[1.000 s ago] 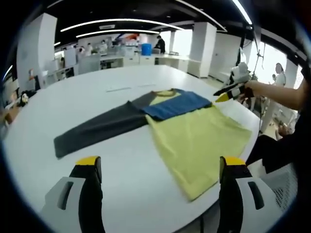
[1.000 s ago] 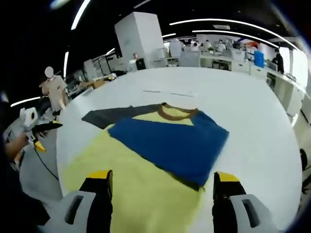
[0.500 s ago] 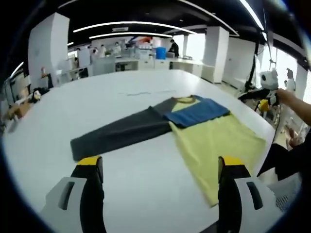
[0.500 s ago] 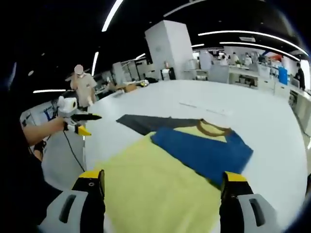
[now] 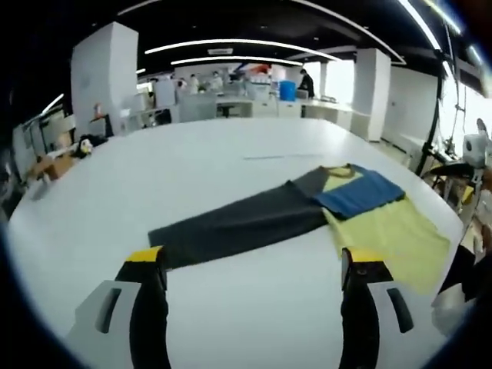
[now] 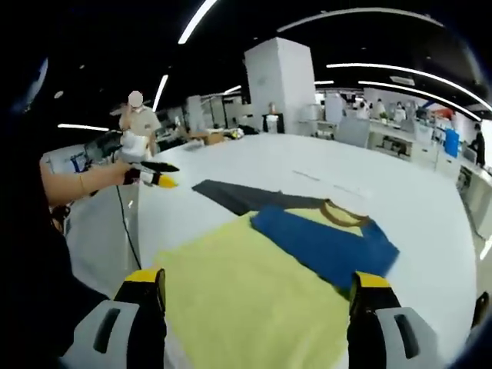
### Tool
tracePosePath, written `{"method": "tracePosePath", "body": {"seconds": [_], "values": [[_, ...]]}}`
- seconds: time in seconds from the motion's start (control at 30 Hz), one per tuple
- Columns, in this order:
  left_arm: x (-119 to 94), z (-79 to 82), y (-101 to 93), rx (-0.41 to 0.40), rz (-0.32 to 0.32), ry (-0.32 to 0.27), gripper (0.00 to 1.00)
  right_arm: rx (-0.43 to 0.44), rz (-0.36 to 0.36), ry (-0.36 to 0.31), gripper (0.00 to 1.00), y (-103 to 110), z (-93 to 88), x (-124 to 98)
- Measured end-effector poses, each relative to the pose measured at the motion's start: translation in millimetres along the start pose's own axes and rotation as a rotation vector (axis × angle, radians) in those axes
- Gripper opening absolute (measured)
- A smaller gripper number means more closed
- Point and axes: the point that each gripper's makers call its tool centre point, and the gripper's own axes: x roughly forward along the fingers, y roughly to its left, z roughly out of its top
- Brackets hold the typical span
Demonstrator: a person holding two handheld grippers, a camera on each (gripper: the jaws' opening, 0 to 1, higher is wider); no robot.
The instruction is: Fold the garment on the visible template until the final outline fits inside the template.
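Yellow cloth shirt [image 6: 254, 300] with blue folded sleeve [image 6: 327, 246] and outstretched grey sleeve [image 5: 238, 227] lying flat on round white table [image 5: 154, 169]. Left gripper [image 5: 250, 265] and right gripper [image 6: 257, 284] both spread wide, empty, hovering above.

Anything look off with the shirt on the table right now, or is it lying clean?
The garment is only half folded. The blue sleeve lies folded over the yellow body, but the dark grey sleeve stretches straight out across the white table. Both tongs, left and right, are open and hold nothing.
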Motion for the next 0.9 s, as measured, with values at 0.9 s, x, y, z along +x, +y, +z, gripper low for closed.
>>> {"method": "tracePosePath", "body": {"seconds": [0.9], "values": [[32, -34.4, 96.1, -0.122, 0.249, 0.094, 0.6, 0.004, -0.096, 0.024, 0.98, -12, -12.9, -1]]}}
